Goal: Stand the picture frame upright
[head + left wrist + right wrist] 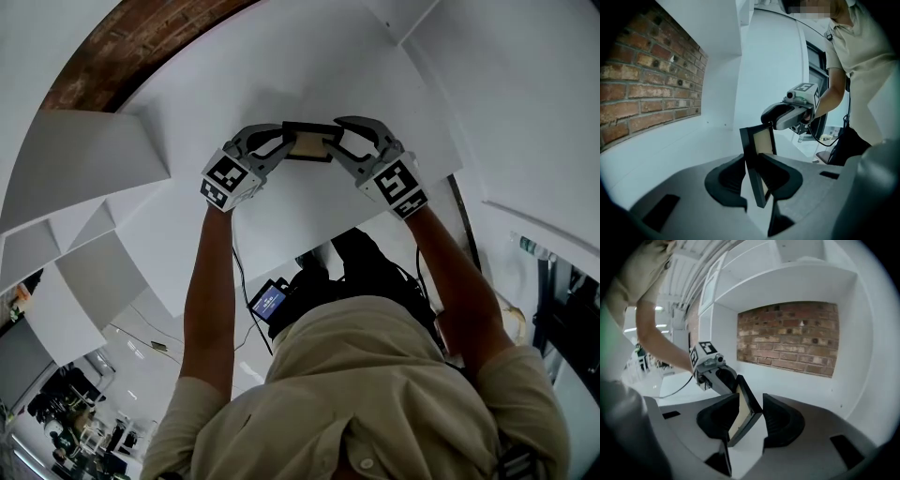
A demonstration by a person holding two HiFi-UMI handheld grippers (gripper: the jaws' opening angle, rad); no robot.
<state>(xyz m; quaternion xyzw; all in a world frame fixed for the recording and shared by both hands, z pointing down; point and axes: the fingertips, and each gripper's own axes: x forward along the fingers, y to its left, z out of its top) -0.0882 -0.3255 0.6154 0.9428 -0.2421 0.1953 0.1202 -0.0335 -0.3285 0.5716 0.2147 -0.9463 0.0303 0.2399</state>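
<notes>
The picture frame [309, 142], black-rimmed with a tan back, is up at a white shelf [300, 56], with a gripper at each end. My left gripper [281, 142] has it from the left. In the left gripper view the black edge of the frame [752, 164] stands nearly upright, wedged between the dark jaws of the left gripper [752, 185], which touch it on both sides. My right gripper [339, 141] is at the frame's other end. In the right gripper view the frame [746, 413] leans between the spread jaws of the right gripper [751, 423], with a gap at the right jaw.
The shelf is a white niche with a brick back wall [797, 336] and white side panels [84, 159]. More white shelving steps down at the left [84, 281]. The person's arms and torso [375, 394] fill the lower head view.
</notes>
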